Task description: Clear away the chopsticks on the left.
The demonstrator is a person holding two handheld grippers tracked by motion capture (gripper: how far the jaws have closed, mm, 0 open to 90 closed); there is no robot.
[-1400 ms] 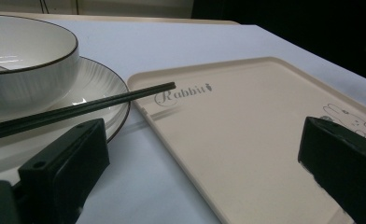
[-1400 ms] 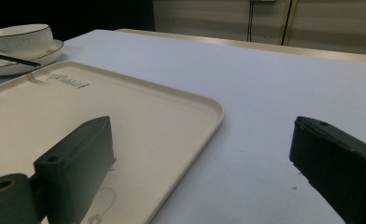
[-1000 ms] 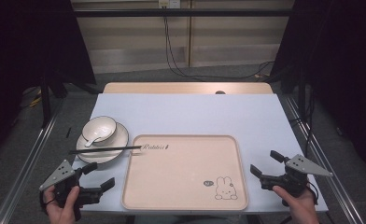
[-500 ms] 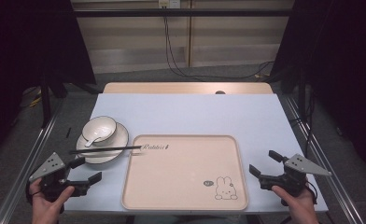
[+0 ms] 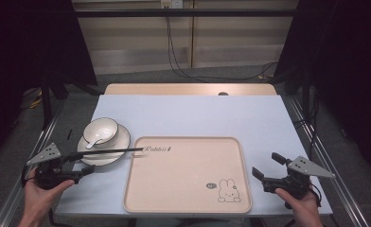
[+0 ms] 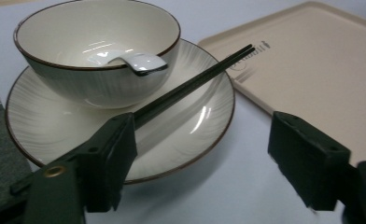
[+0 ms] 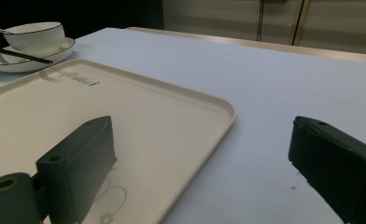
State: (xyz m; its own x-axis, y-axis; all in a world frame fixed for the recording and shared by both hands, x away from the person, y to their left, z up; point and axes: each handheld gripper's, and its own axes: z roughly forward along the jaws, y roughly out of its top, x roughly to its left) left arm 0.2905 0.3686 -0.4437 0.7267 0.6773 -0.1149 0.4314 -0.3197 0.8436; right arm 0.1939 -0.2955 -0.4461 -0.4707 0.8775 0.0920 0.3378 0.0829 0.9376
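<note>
Dark curtains are hanging around a pale blue tabletop, and cables are trailing down the wall behind it. A beige tray with a rabbit print is sitting low in the middle of the high view. At the left of it a plate is carrying a bowl with a white spoon inside, and a pair of black chopsticks is lying across the plate's rim, tips reaching onto the tray's upper left corner.

The left tool is hovering released at the lower left, jaws spread wide, just beside the near edge of the plate. In the left gripper view the chopsticks are running up from behind one jaw. The right tool is also released, waiting at the lower right beside the tray, well apart from the dishes.

The step in hand looks like a pickup from the plate. Doing it well would mean coming in low and level, closing across both sticks together near their thick end so they are not scissoring apart, and not nudging the bowl.
</note>
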